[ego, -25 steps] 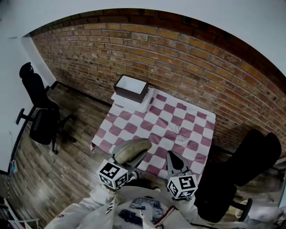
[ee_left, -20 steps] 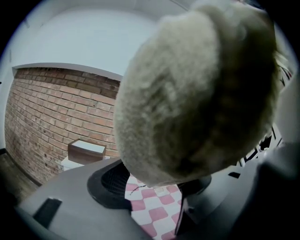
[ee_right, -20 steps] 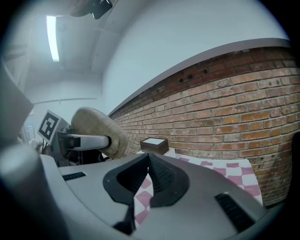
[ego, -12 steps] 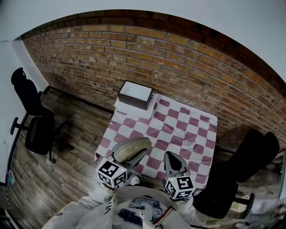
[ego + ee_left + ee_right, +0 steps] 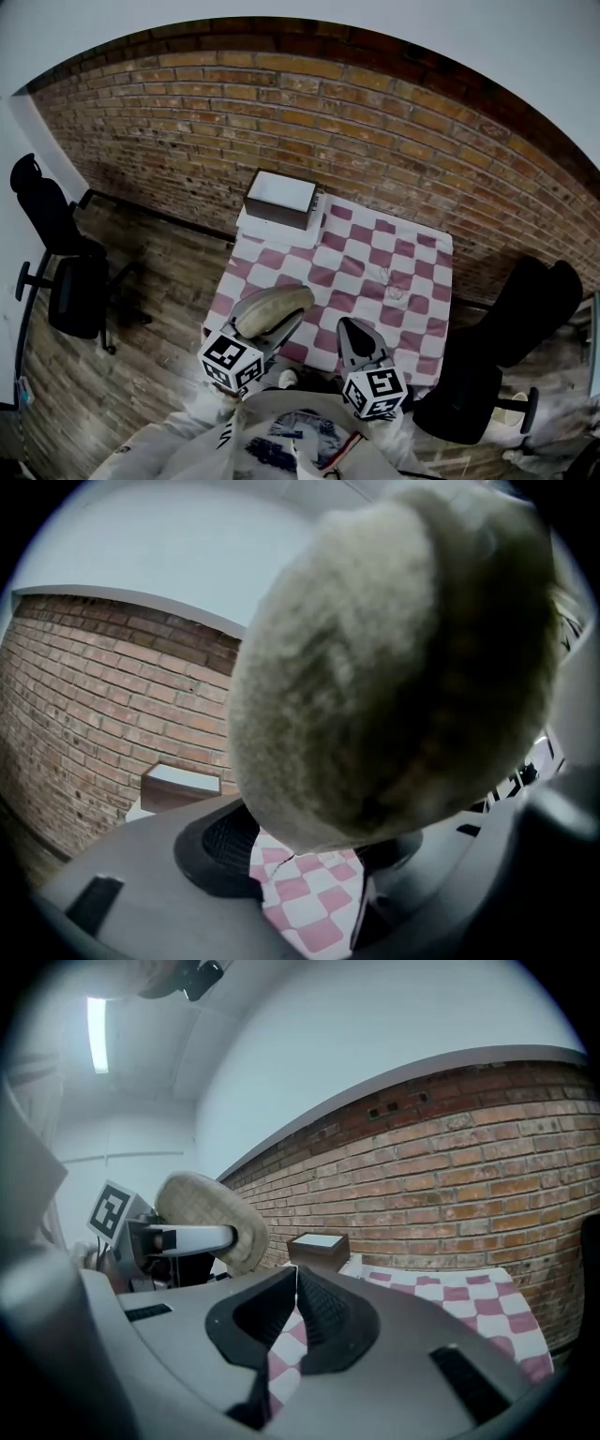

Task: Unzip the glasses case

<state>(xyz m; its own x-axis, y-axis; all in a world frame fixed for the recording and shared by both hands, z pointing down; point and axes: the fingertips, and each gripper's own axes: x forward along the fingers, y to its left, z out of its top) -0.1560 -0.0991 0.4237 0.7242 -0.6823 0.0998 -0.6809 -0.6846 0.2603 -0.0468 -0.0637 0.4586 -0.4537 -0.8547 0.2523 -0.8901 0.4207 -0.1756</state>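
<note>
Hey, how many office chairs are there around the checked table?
2. The left chair stands well apart from the table, on its left side; the right chair sits close by the table's right side. More may be hidden outside the view.

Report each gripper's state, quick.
Left gripper: closed, holding the glasses case.
Right gripper: closed, holding nothing.

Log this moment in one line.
left gripper: shut on case | right gripper: shut, empty, clear of case | case: held over table near edge
</note>
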